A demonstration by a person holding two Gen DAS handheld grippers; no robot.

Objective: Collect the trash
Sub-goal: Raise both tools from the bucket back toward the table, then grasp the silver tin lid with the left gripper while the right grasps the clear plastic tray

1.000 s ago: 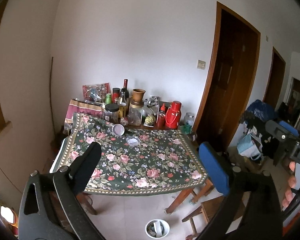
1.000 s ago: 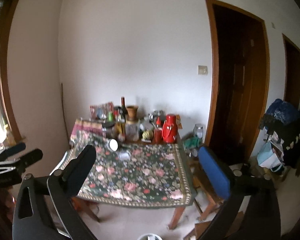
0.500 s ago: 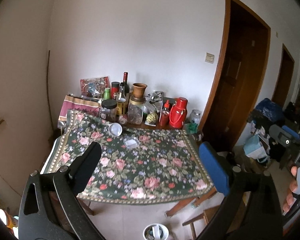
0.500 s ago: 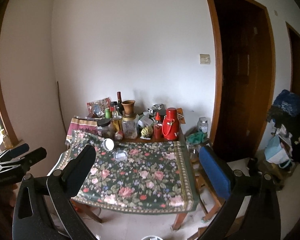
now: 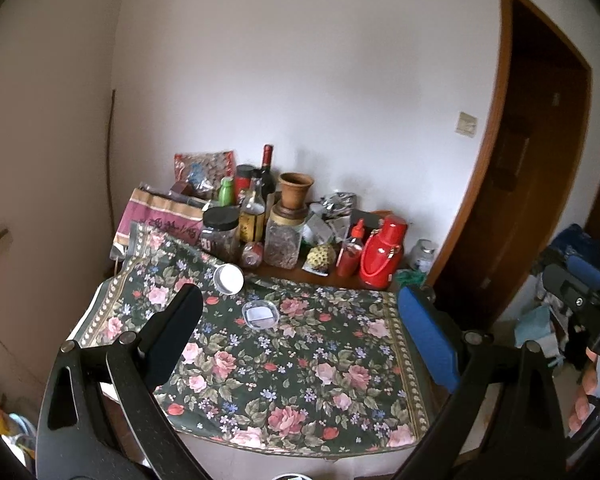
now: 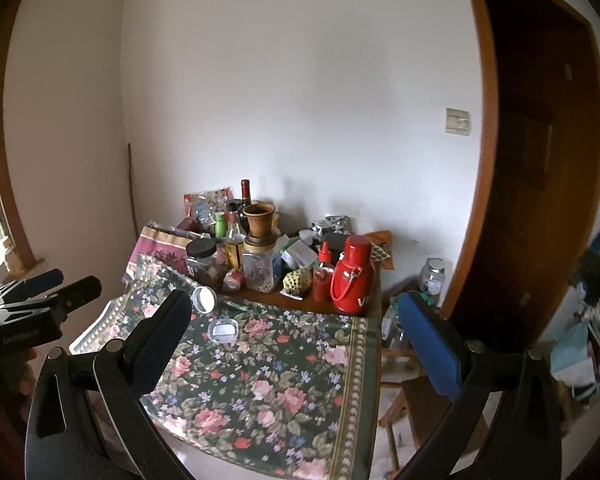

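Trash: clear lid (image 5: 260, 314) on table (image 5: 300, 380), just in front of white cup (image 5: 229, 278) | left wrist: left gripper (image 5: 300, 328) apart, empty | right wrist: right gripper (image 6: 296, 338) apart, empty; risk: flat lid slips on cloth.

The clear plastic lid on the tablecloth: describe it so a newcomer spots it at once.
Find the floral tablecloth. Toward its far end, in front of the row of jars and bottles, lies a small clear plastic lid. Unlike the tipped white cup behind it, it lies flat and see-through.
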